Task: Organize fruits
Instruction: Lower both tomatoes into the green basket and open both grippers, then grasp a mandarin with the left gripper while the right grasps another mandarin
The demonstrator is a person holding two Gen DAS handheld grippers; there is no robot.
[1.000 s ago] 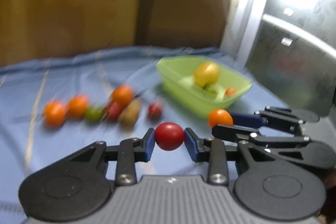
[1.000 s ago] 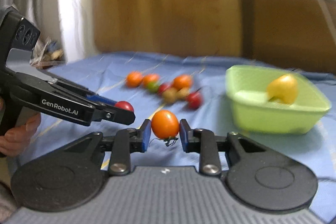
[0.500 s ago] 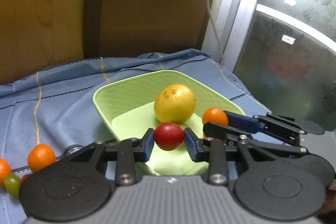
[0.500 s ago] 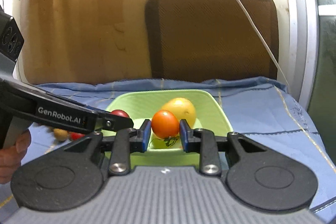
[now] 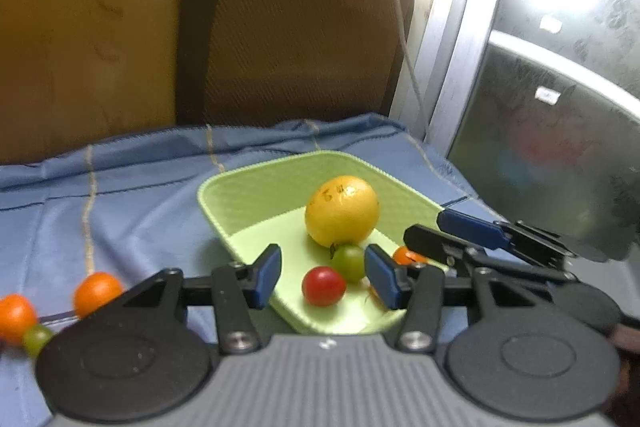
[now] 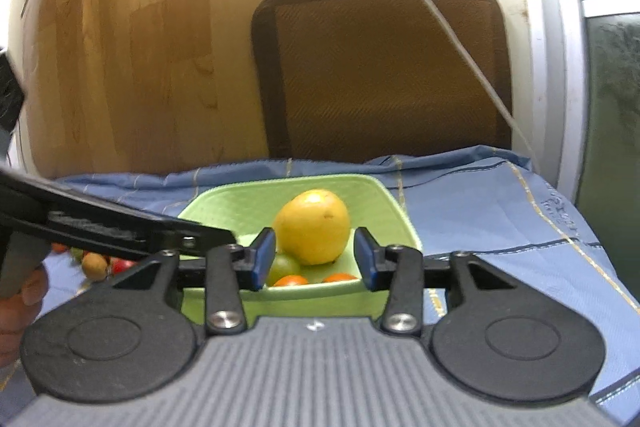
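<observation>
The left gripper (image 5: 322, 277) has just been opening; its blue fingers (image 5: 267, 275) stand apart and press on nothing; the red tomato (image 5: 323, 285) lies loose between them on the floor of the green tray (image 5: 256, 195), touching neither pad; just behind it sits a green tomato (image 5: 349, 262), and behind that a big yellow fruit (image 5: 342, 215), the two touching. The right gripper (image 6: 316, 259) has likewise just been opening; its fingers (image 6: 265, 259) are spread with nothing gripped; below the gap, in the tray (image 6: 394, 215), lie two orange tomatoes (image 6: 291, 280), partly hidden by the near wall, beside the green tomato (image 6: 284, 264) and in front of the yellow fruit (image 6: 312, 227). In the left view the right gripper (image 5: 440, 231) reaches over the tray's right edge, an orange tomato (image 5: 409, 256) under its tip. The tray rests on a blue cloth (image 5: 120, 195) over the bench; at the left, well apart from the tray, more tomatoes (image 5: 97, 289) lie in a row, orange and green; a brown chair back (image 6: 380, 67) stands behind, a white cable (image 6: 460, 47) crossing it.
</observation>
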